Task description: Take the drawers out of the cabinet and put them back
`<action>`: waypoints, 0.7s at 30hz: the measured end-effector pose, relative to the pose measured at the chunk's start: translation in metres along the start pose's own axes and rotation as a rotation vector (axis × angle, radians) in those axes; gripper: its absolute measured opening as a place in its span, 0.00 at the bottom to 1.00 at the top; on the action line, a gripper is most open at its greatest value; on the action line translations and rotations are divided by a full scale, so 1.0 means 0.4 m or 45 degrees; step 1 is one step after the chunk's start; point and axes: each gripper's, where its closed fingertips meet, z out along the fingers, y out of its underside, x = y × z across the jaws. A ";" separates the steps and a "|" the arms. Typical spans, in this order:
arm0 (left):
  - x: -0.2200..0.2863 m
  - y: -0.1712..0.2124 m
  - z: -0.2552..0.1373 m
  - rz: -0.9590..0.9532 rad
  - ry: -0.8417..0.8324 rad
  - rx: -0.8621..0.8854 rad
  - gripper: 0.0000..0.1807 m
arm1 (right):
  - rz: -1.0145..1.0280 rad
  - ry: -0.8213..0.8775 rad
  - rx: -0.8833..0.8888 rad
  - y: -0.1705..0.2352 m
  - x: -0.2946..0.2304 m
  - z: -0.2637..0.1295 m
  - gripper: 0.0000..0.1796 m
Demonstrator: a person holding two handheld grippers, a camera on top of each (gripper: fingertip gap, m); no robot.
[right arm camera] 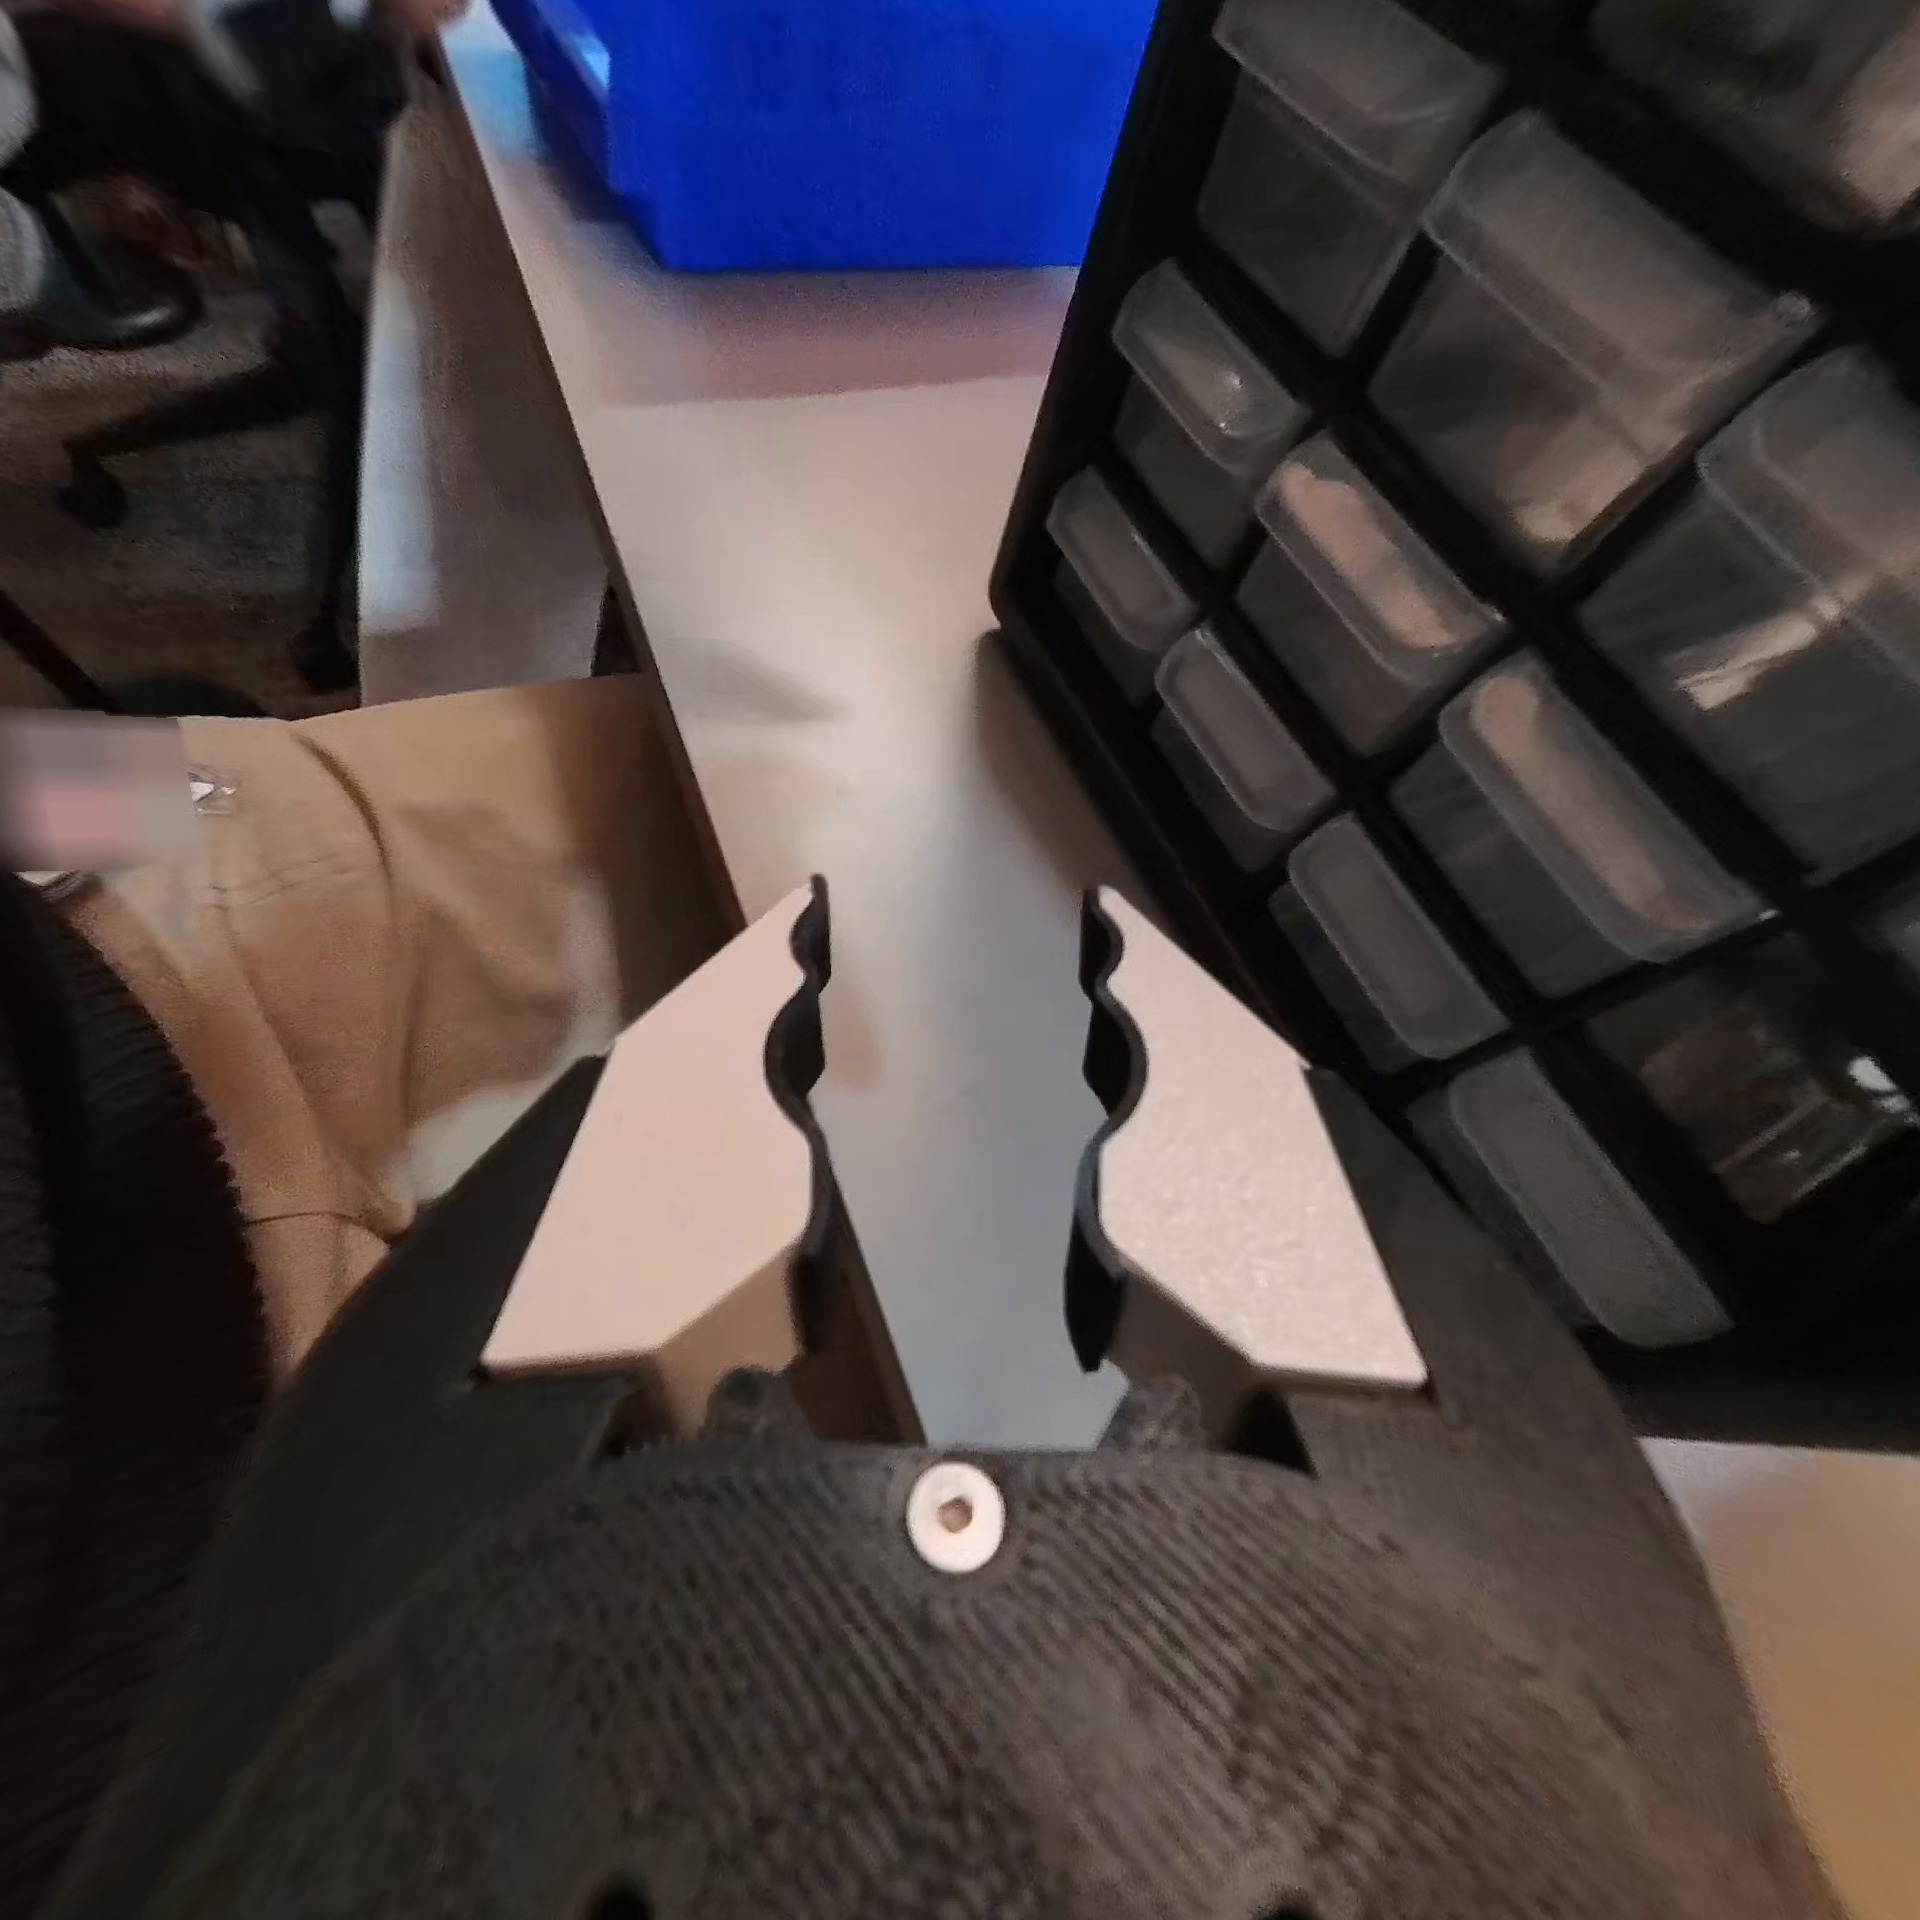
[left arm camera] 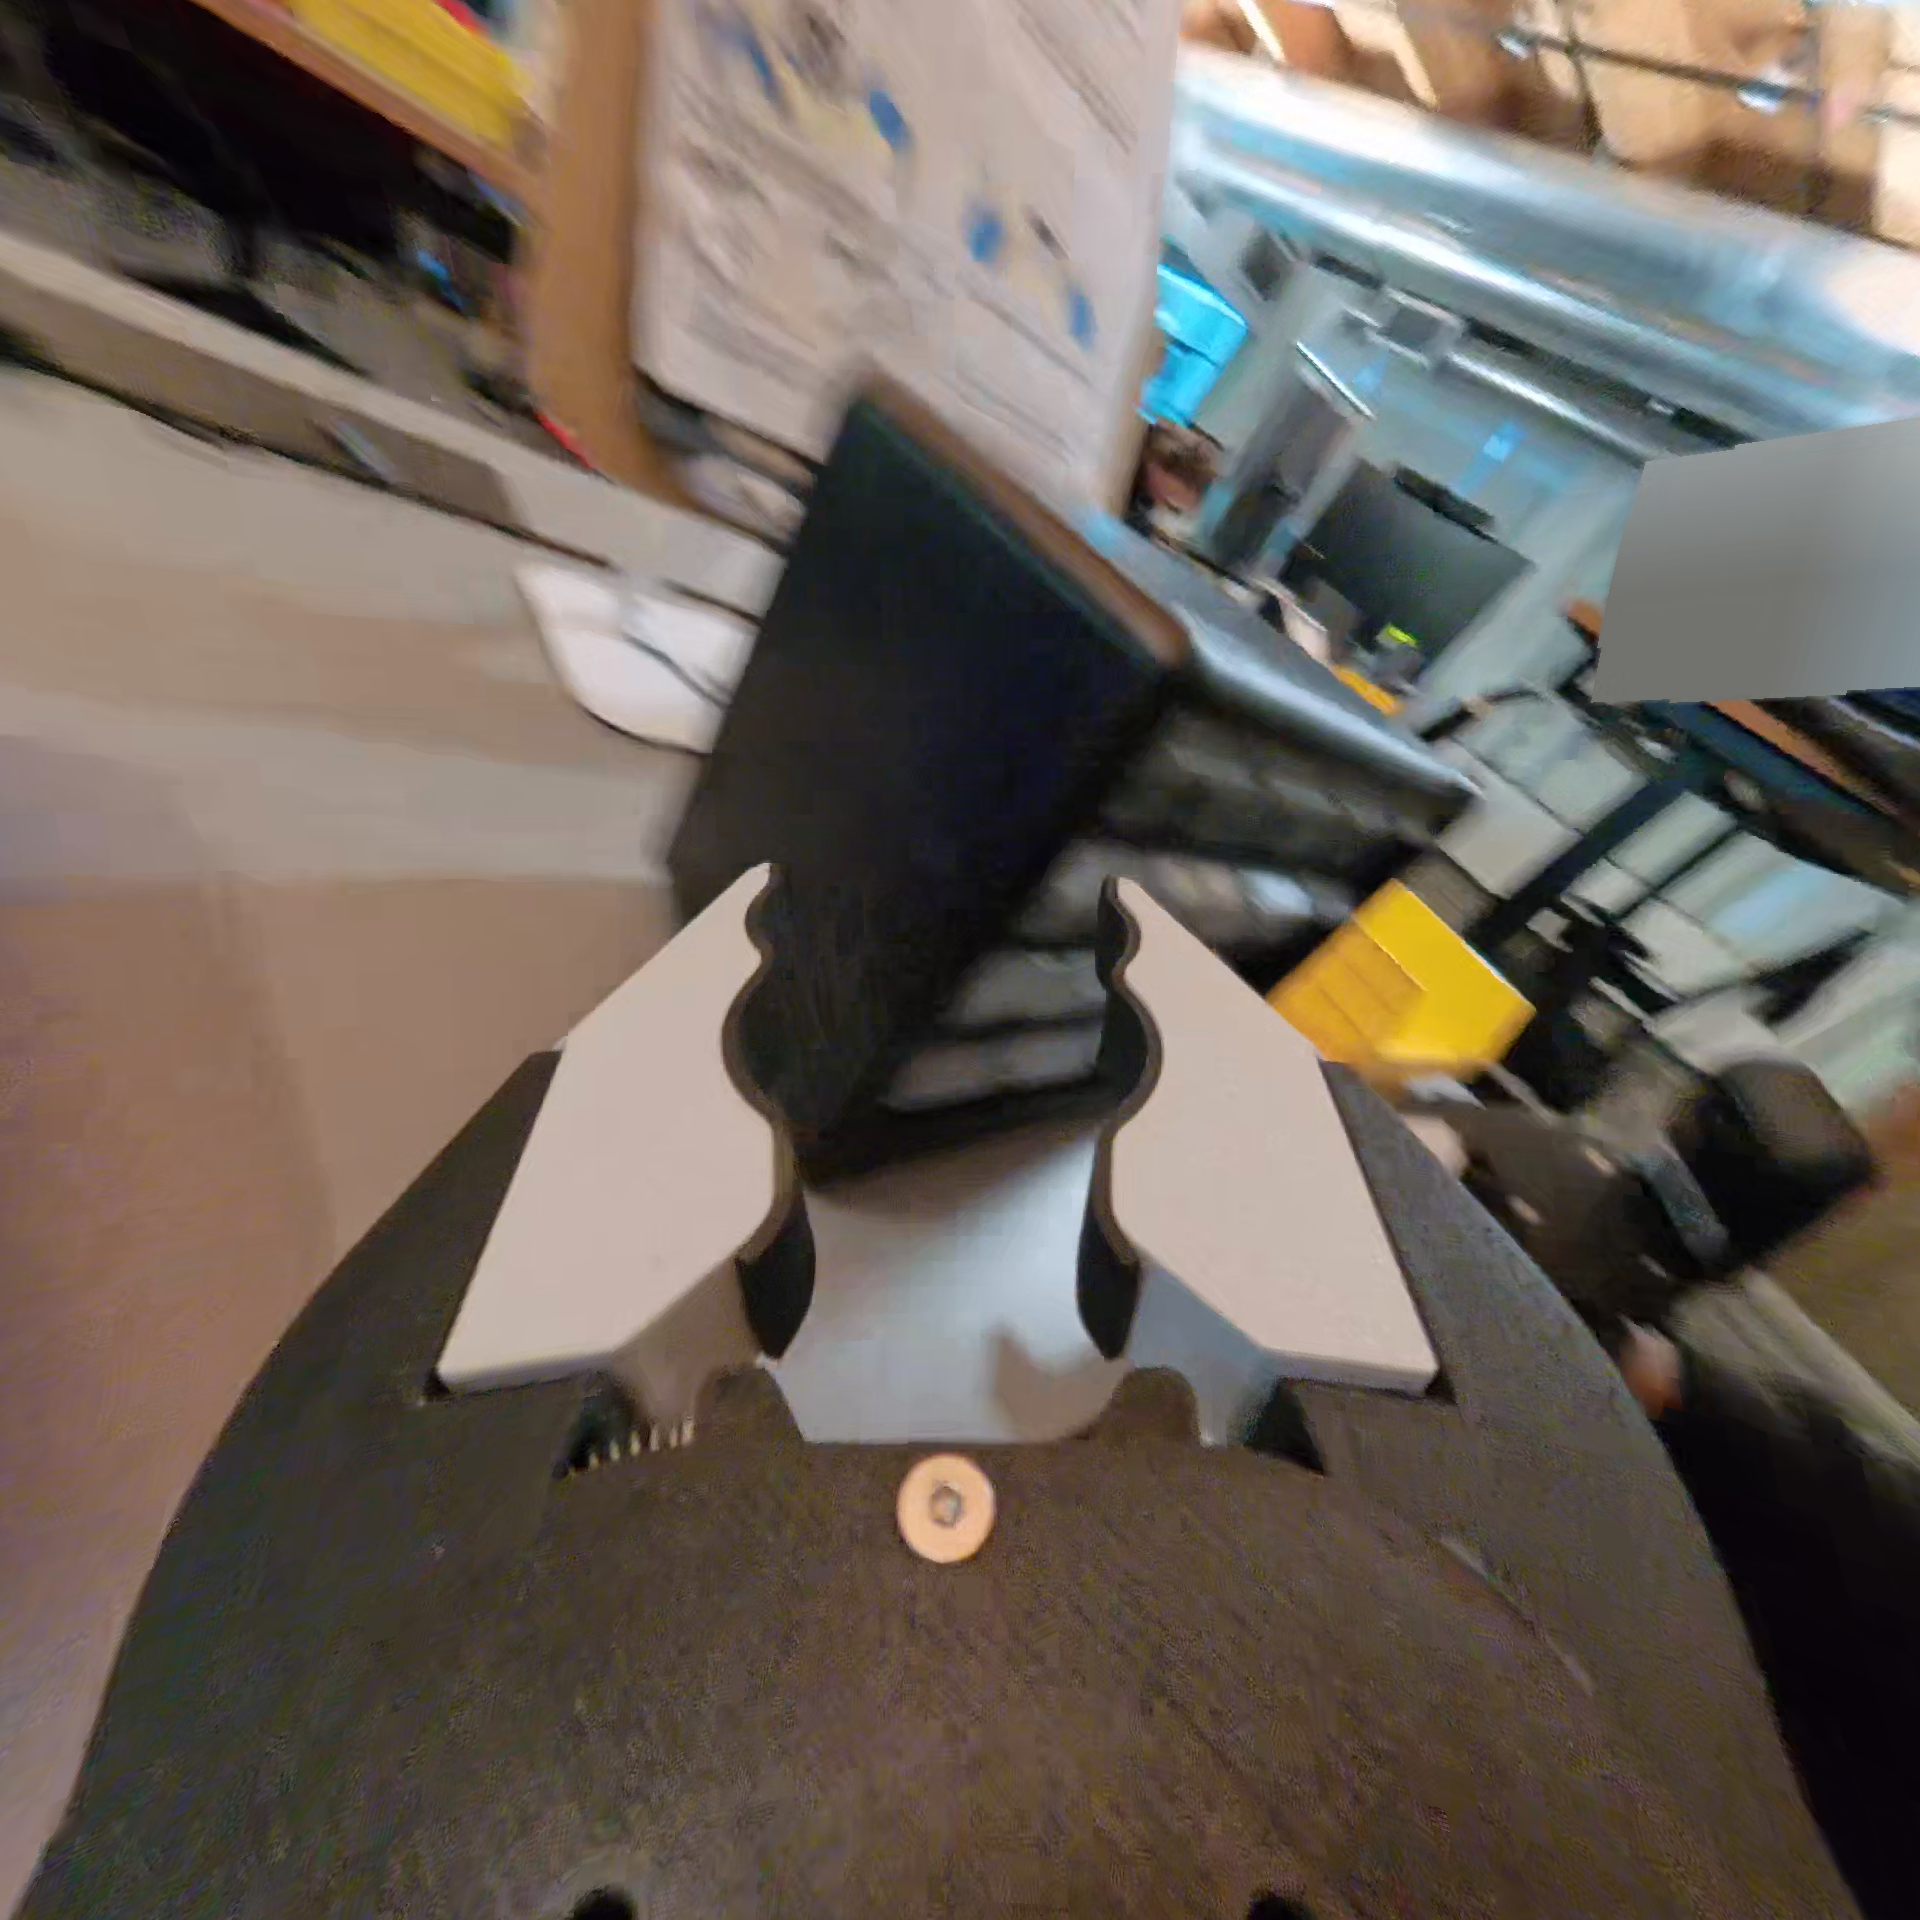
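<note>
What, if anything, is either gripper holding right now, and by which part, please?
Nothing is held. The left gripper is open, with the cabinet ahead of its fingertips. The right gripper is open over the table, beside the drawers.

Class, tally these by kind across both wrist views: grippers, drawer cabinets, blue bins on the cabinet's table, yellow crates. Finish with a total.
grippers: 2 (left gripper, right gripper)
drawer cabinet: 1
blue bin: 1
yellow crate: 1
total: 5
</note>
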 end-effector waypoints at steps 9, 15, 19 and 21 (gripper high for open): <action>-0.578 -0.191 -0.023 0.324 -0.455 -0.743 0.19 | 0.106 -0.082 0.042 -0.003 -0.030 0.010 0.27; -0.812 -0.134 0.006 0.641 -0.687 -1.124 0.23 | 0.089 -0.082 0.042 -0.002 -0.041 0.008 0.27; -0.812 -0.060 -0.004 0.583 -0.697 -1.304 0.18 | 0.085 -0.078 0.037 0.004 -0.040 0.000 0.26; -0.789 -0.048 -0.011 0.567 -0.670 -1.325 0.11 | 0.089 -0.085 0.040 0.006 -0.042 -0.004 0.26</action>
